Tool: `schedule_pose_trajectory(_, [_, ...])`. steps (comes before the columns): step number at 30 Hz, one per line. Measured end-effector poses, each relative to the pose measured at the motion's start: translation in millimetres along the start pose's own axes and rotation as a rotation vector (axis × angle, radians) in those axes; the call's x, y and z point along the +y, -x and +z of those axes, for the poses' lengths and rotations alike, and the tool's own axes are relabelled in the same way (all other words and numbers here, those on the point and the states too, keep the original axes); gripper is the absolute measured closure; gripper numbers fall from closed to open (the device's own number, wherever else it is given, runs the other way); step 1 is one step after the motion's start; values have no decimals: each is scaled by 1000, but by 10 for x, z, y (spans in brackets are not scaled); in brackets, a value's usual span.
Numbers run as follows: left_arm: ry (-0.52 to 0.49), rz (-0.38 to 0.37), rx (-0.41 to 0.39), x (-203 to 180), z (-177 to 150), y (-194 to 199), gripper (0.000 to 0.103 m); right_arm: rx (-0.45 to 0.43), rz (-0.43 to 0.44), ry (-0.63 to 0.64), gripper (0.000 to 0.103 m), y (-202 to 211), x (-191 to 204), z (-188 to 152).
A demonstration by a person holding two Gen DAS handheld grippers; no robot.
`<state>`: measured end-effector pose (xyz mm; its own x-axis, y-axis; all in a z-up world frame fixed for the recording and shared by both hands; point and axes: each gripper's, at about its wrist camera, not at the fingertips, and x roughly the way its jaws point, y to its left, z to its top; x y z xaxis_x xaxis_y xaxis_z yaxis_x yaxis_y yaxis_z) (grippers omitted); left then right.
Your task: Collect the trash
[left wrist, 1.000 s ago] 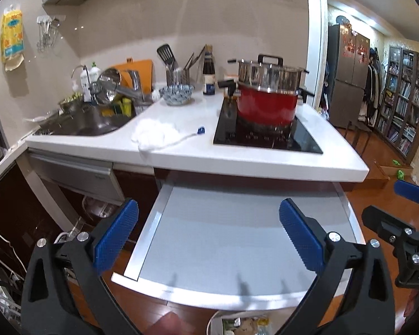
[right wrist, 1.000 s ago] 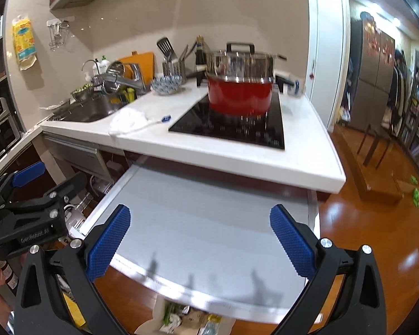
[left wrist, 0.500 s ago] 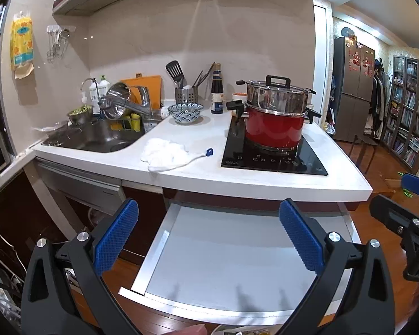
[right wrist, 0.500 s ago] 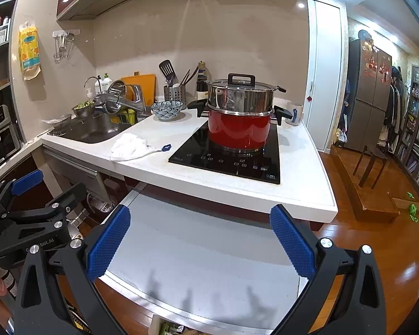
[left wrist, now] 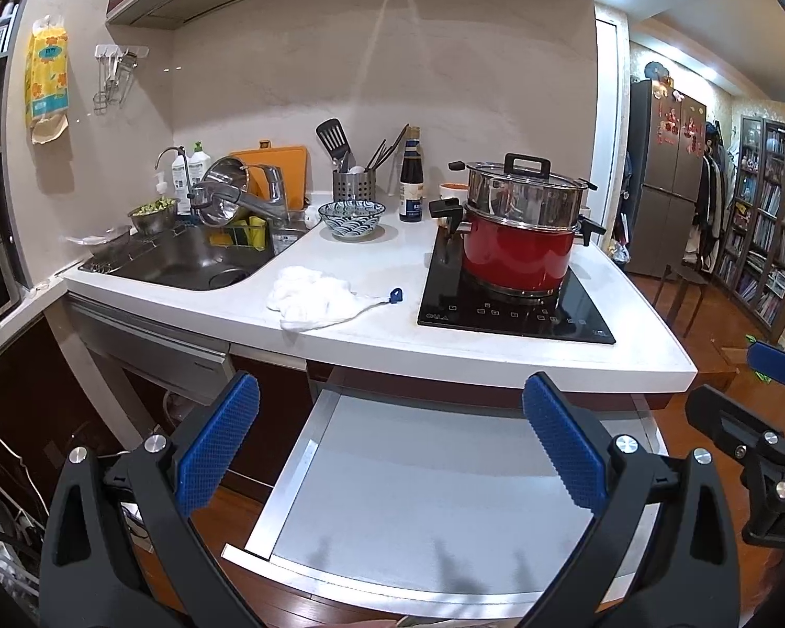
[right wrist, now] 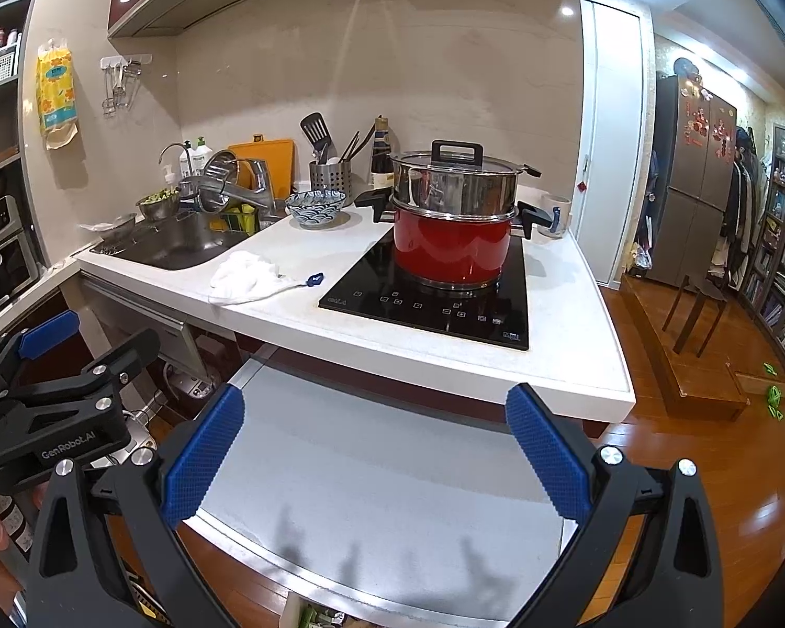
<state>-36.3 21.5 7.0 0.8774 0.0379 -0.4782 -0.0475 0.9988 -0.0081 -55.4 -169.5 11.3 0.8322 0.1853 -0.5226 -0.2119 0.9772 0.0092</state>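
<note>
A crumpled white plastic bag (left wrist: pixel 311 297) with a string and small blue tag (left wrist: pixel 395 294) lies on the white counter between sink and hob; it also shows in the right wrist view (right wrist: pixel 246 275). My left gripper (left wrist: pixel 390 437) is open and empty, held back from the counter above a pulled-out grey shelf (left wrist: pixel 418 486). My right gripper (right wrist: pixel 374 450) is open and empty, also above the shelf (right wrist: pixel 392 471). A sliver of a trash container with scraps shows under the shelf's front edge (right wrist: pixel 309 617).
A red pot with a steel steamer and lid (left wrist: pixel 518 230) stands on the black hob (left wrist: pixel 513 303). A patterned bowl (left wrist: pixel 358 217), utensil holder (left wrist: pixel 353 183) and sauce bottle (left wrist: pixel 411 178) stand behind. The sink (left wrist: pixel 183 261) is left. Fridge and bookshelves are right.
Both grippers have risen and tilted up, so the counter top shows more and the trash container below the shelf has nearly left view. Both stay open.
</note>
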Motion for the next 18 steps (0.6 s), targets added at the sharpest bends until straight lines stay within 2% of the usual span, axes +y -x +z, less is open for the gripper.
schedule_pose_trajectory(18, [3, -1, -4, -14, 51, 17, 2, 0, -3, 2, 4, 1, 16, 7])
